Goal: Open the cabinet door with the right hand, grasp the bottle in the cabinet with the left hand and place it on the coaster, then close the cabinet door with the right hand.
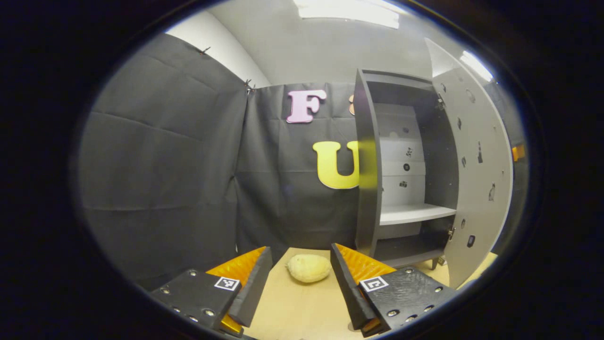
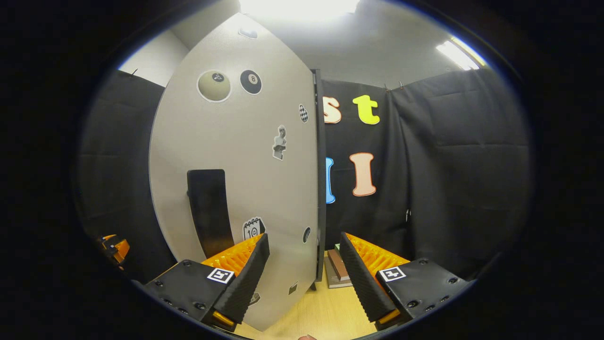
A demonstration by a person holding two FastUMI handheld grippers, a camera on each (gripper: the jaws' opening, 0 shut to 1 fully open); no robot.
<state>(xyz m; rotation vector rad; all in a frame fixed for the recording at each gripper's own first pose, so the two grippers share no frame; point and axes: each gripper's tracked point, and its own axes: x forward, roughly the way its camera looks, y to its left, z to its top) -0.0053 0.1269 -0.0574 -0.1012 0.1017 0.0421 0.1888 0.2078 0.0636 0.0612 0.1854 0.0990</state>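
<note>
The grey cabinet [image 1: 368,189] stands open, its door [image 1: 476,179] swung out to the right. Nothing stands on its white shelf [image 1: 415,213] or on the dark bottom board below. My left gripper [image 1: 301,249] is open with nothing between its fingers, low over the wooden table [image 1: 292,307]. A pale yellow rounded object [image 1: 309,268] lies on the table just beyond the fingertips; what it is I cannot tell. My right gripper [image 2: 303,238] is open close to the door's outer face [image 2: 245,156], right of its black handle [image 2: 207,212].
Stickers dot the door's outer face. A small stack of books [image 2: 337,269] lies on the table right of the cabinet, between the right gripper's fingers in that view. The left gripper's orange part [image 2: 113,248] shows far left. Black cloth walls close in behind and on both sides.
</note>
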